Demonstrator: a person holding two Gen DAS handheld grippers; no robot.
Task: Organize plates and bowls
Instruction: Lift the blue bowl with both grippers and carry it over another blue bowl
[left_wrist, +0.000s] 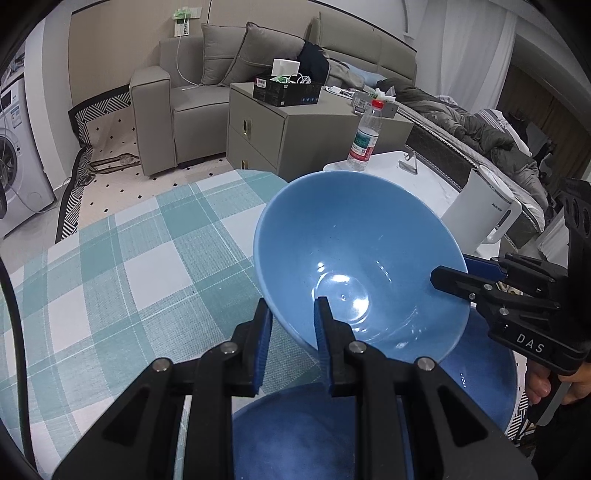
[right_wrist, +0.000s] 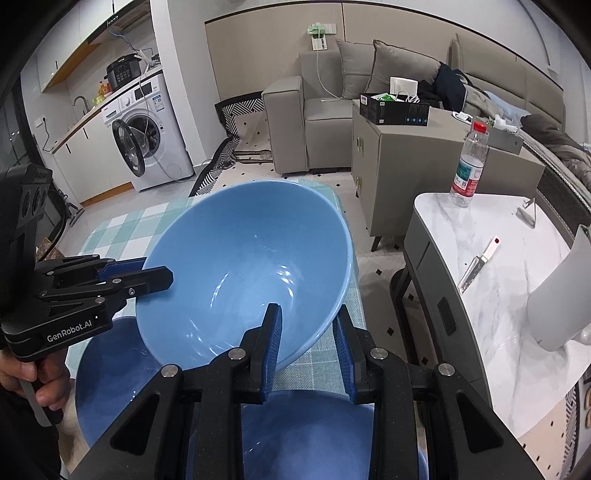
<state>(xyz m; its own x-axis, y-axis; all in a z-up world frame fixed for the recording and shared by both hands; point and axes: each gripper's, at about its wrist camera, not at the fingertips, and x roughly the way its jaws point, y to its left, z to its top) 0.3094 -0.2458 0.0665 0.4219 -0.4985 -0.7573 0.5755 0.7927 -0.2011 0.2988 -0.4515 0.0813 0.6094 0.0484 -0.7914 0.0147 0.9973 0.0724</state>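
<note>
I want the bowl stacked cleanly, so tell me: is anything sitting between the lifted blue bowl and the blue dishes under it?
Nothing visible does. The blue bowl is gripped at its rim by the left gripper and the right gripper, tilted above the blue dishes on the checked cloth. Only open air shows between them.

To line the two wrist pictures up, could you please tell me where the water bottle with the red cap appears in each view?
Left wrist view: the water bottle stands upper right of centre, just beyond the far rim of the raised blue bowl.
Right wrist view: the water bottle stands at upper right, on the white marble table.
Shared landmark: the grey sofa.
</note>
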